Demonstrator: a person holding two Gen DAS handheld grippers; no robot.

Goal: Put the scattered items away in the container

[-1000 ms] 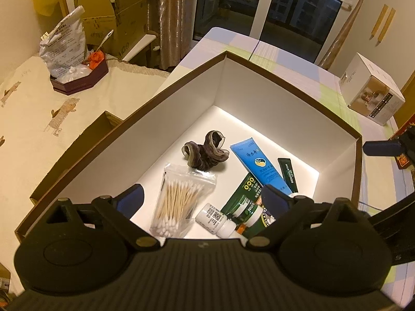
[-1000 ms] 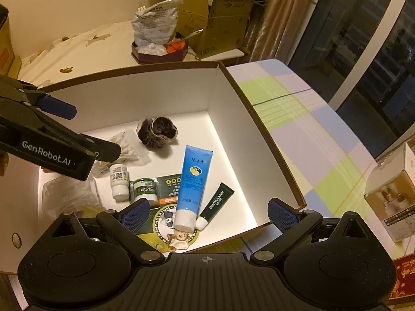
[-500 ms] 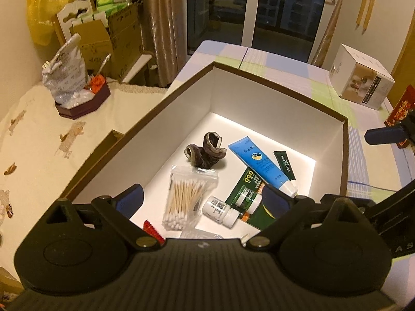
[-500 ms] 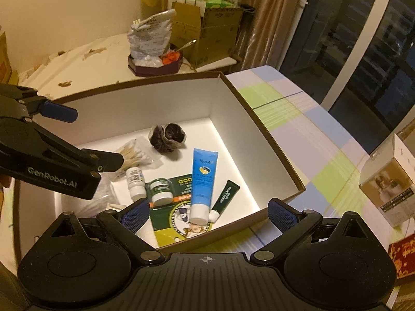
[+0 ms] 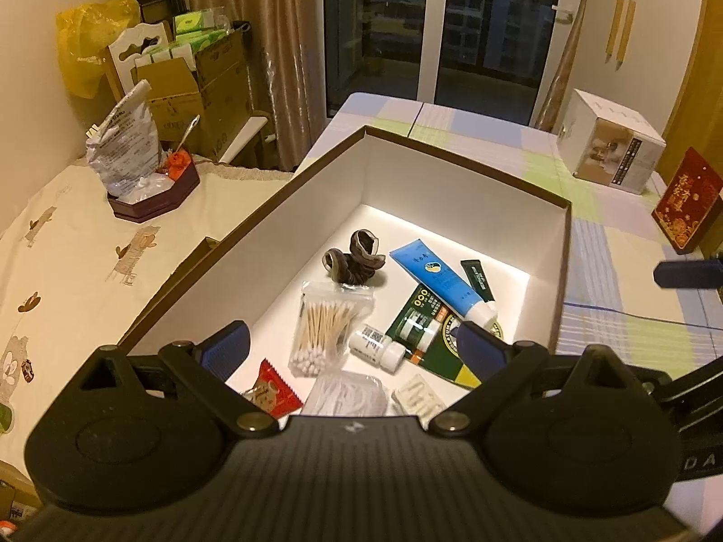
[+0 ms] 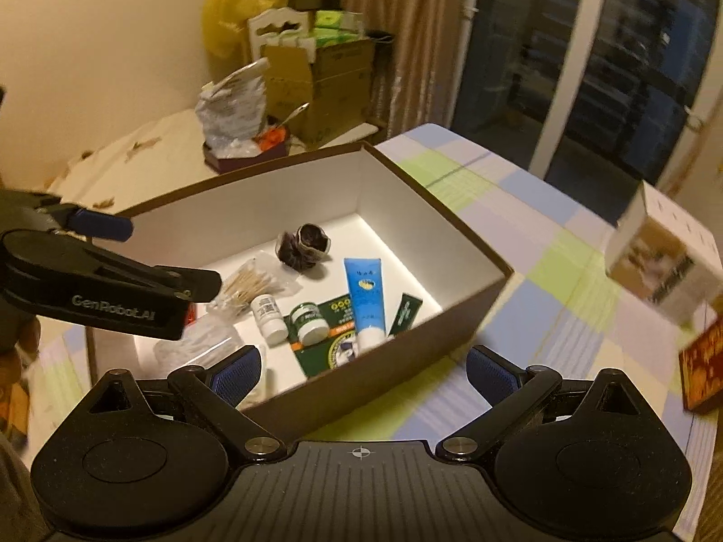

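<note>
A brown box with a white inside (image 5: 470, 167) (image 6: 434, 207) stands on the checked table. In it lie a dark scrunchie (image 5: 354, 263) (image 6: 305, 246), a bag of cotton swabs (image 5: 327, 323) (image 6: 246, 287), a blue tube (image 5: 445, 282) (image 6: 366, 293), a small dark green tube (image 5: 476, 273) (image 6: 406, 314), a white bottle (image 5: 377, 345) (image 6: 269, 314), a green jar (image 6: 309, 323), a green packet (image 5: 445, 354), a red sachet (image 5: 271, 388) and clear bags (image 5: 345, 393). My left gripper (image 5: 352, 345) hangs open above the box's near end, holding nothing. My right gripper (image 6: 361, 368) is open and empty over the box's near wall.
A white carton (image 5: 607, 147) (image 6: 664, 266) and a red box (image 5: 687, 201) (image 6: 705, 361) stand on the table to the right. Left of the table is a cream-covered surface with a dark tray and a plastic bag (image 5: 131, 149). Cardboard boxes (image 5: 199, 86) stand behind.
Both grippers have pulled back and up from the box, so more of the room and table shows. The items in the box have not moved.
</note>
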